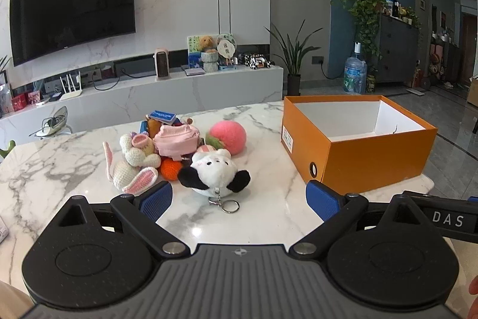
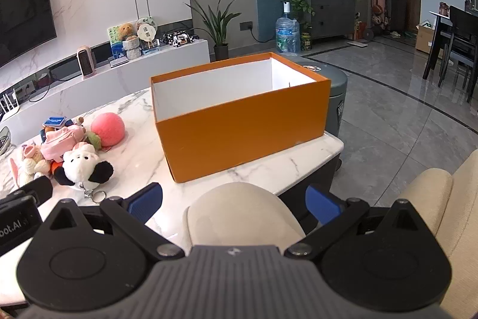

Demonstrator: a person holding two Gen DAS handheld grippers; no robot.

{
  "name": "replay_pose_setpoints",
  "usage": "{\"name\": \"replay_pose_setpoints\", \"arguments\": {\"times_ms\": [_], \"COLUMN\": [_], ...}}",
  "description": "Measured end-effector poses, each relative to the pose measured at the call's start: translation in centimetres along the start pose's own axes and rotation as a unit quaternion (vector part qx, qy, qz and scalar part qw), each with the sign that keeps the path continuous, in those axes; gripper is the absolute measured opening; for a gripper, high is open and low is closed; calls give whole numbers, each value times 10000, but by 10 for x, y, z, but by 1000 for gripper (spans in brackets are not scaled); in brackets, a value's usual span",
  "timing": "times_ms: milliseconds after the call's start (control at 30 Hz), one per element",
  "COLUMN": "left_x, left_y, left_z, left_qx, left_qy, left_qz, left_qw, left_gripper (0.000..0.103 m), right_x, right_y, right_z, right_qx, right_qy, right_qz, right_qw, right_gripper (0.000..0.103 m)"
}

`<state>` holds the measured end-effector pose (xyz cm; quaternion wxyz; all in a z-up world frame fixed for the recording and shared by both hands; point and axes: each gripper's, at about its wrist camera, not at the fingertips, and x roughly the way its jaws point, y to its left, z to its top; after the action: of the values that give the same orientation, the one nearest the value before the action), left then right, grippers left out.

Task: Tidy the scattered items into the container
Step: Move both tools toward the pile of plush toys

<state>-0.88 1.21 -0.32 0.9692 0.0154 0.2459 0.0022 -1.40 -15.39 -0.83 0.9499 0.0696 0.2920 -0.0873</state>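
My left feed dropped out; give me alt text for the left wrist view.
The open left gripper hovers just short of a black-and-white plush keychain fronting a toy pile on the marble table. An open orange box, apparently empty, stands to its right.

one orange box (image 1: 370,160); two claws (image 1: 239,201)

I hold my left gripper (image 1: 239,201) low and level, its blue-padded fingers (image 1: 156,201) spread wide with nothing between them. My right gripper (image 2: 234,204) sits just beside it — jaws equally wide, gripping nothing — above my knee (image 2: 242,214). A bit of my right hand (image 1: 473,298) shows at the left view's edge.
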Motion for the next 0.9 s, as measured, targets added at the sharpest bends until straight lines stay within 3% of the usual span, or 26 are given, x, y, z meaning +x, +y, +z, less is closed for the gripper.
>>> {"name": "replay_pose_setpoints", "arguments": {"times_ms": [900], "left_x": [1], "left_y": [1], "left_z": [-9], "left_qx": [191], "left_qy": [140], "left_qz": [105], "left_qw": [9997], "left_gripper": [103], "right_x": [6], "right_y": [5], "right_z": [-7], "right_qx": [-40], "right_qy": [288], "right_qz": [74], "right_qw": [9996], "right_gripper": [103]}}
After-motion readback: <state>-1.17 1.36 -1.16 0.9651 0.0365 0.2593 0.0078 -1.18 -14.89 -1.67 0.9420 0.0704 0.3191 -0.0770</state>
